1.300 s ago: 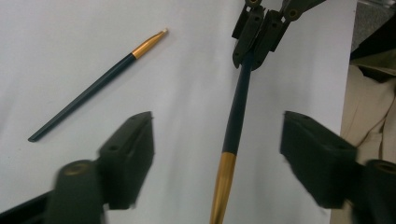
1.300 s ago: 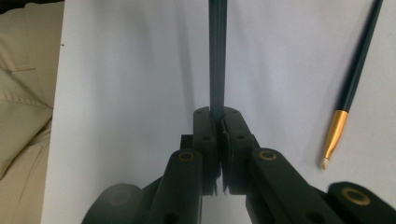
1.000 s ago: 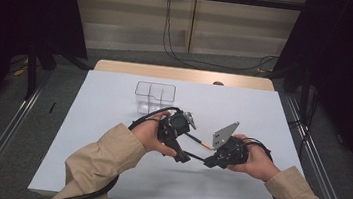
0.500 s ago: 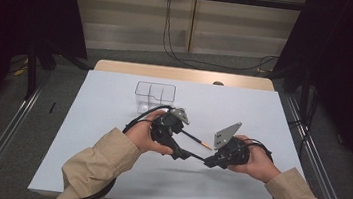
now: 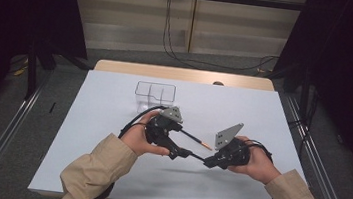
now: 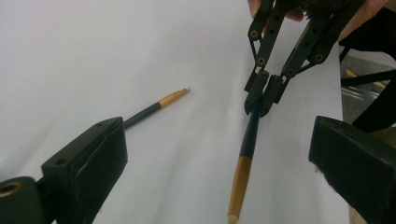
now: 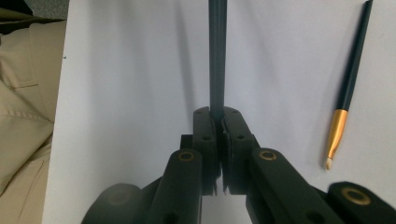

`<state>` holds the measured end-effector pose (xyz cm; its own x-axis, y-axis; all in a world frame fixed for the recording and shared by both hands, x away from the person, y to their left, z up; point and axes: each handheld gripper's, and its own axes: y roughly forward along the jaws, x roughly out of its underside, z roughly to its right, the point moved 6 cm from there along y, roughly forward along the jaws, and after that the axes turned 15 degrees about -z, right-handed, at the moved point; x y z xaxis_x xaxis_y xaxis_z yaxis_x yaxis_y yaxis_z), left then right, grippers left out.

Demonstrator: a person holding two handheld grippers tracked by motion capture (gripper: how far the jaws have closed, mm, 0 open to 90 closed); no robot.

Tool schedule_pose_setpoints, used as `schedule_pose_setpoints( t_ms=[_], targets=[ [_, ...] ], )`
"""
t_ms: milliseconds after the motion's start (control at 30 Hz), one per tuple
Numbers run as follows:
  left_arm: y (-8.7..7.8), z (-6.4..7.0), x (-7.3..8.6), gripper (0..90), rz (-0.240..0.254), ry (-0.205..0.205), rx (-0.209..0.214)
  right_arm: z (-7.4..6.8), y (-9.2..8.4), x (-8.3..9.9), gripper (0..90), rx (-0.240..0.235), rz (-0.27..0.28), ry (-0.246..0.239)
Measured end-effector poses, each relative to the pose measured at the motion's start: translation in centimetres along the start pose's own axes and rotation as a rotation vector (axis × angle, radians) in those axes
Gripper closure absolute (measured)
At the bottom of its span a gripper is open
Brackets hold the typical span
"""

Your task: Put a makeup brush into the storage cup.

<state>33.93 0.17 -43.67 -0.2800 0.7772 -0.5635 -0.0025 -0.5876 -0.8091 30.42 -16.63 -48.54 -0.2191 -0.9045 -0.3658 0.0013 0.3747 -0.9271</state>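
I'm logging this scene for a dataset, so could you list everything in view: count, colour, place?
Dark blue chopsticks with gold-banded tips: two; one clamped in the right gripper, the other lying on the table beside it.
Clear plastic compartment box: one, transparent, far side of the table, left of centre.
White-topped table: one, wooden edge at the far end.
Black cables on the floor: several, beyond the table.
Left gripper: black, jaws open, pointed toward the held chopstick.
Right gripper: black, jaws shut on the chopstick.
Beige sleeves: two, near edge.
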Motion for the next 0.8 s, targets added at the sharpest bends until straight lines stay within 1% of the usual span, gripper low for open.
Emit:
schedule_pose_setpoints(
  t_ms=[100,200,233,300,367,533,733,800],
  targets=[
    [-0.2,-0.1,0.0,4.1,0.053,-0.008,-0.008,0.0,0.0,0.0,85.6,0.0,0.009,0.001],
    [-0.5,-0.4,0.1,4.1,0.103,-0.033,-0.009,0.0,0.0,-0.1,85.6,-0.004,0.016,0.002],
    [-0.6,-0.5,0.2,4.1,0.11,-0.046,-0.004,-0.1,0.0,-0.1,85.6,-0.001,0.018,0.002],
    [-0.7,-0.6,0.4,4.1,0.127,-0.051,-0.012,-0.1,0.1,-0.2,85.6,-0.002,0.024,0.005],
    [-0.8,-0.7,0.5,4.1,0.147,-0.053,-0.008,-0.1,0.2,-0.2,85.6,-0.004,0.028,0.009],
    [-1.1,-0.8,0.5,3.1,0.171,-0.058,-0.018,0.0,0.2,-0.2,85.6,-0.002,0.059,0.029],
    [-1.1,-1.0,0.7,2.7,0.177,-0.065,-0.025,0.0,0.0,-0.2,85.6,0.002,0.09,0.049],
    [-1.1,-0.9,0.7,2.7,0.178,-0.068,-0.023,0.1,-0.1,-0.2,85.6,0.01,0.109,0.055]
  ],
)
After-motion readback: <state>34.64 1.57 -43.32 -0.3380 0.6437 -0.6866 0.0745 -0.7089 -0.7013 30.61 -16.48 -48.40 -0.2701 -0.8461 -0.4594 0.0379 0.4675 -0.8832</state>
